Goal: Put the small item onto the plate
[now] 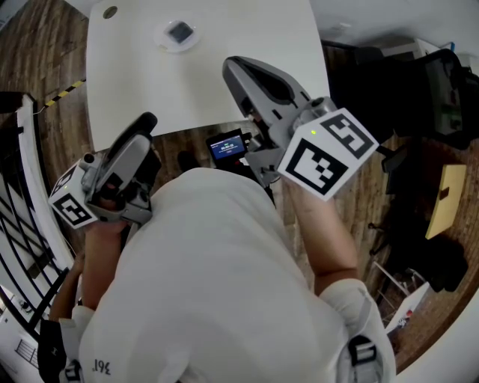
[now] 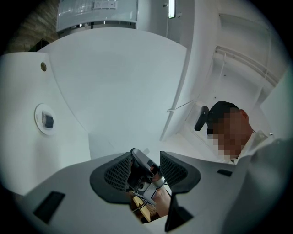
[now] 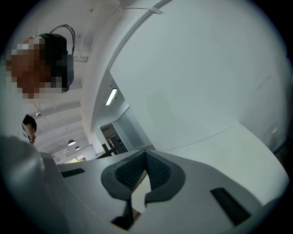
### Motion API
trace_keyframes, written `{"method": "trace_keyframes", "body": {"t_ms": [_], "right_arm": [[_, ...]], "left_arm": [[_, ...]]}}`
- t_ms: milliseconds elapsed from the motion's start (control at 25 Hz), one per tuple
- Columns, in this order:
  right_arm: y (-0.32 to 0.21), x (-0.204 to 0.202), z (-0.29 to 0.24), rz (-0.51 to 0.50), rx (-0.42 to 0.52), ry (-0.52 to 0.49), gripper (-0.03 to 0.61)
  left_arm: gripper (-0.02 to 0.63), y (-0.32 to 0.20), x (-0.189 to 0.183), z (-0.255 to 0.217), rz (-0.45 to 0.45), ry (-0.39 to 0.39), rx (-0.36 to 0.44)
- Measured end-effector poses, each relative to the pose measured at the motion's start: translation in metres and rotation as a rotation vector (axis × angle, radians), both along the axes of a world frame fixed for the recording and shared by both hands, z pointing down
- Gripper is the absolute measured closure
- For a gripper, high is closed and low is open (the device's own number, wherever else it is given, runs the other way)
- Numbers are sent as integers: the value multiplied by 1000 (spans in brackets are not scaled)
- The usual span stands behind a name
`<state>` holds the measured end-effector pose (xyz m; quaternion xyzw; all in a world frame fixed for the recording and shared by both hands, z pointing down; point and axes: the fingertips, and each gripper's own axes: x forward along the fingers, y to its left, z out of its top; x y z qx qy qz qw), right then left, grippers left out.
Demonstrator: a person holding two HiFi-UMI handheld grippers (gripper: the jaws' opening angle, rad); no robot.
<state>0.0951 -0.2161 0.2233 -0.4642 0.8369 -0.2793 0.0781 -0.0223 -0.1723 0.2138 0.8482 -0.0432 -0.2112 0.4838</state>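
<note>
Two grippers are hanging close to the person's chest in the head view. The left gripper (image 1: 146, 123) is at 10 o'clock and the right gripper (image 1: 233, 69) near 12; both are aiming toward the table (image 1: 224, 82) ahead, and neither is touching it. At 11 o'clock, on the table's far part, the plate (image 1: 161, 39) is sitting with a dark square item (image 1: 179, 32) already lying in its middle. At 10 o'clock from the plate a small round dot (image 1: 110, 12) is showing near the table's corner; whether it is loose or a fitting I cannot tell.

In the left gripper view, the left gripper (image 2: 147, 164) is holding its jaws wide with nothing gripped; the right gripper is only showing through the gap, farther off. The plate (image 2: 40, 109) is lying at 9 o'clock with the item (image 2: 47, 120) on it, and the dot (image 2: 43, 66) is at 10.

In the right gripper view, the right gripper (image 3: 145, 153) is pressing its jaws tip to tip, empty, and no plate is showing.

Judging from this, no carrying is under way and the placing looks done. If the dot is meant, the open left gripper is suiting it better. It should be coming down from above, straddling the dot, closing gently and releasing low over the plate, clear of the item.
</note>
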Motion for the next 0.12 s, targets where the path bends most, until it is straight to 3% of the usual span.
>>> {"method": "trace_keyframes", "body": {"t_ms": [120], "right_arm": [[-1, -2, 0, 6, 0, 7, 578]], "left_arm": [[414, 0, -1, 1, 13, 2, -3]]}}
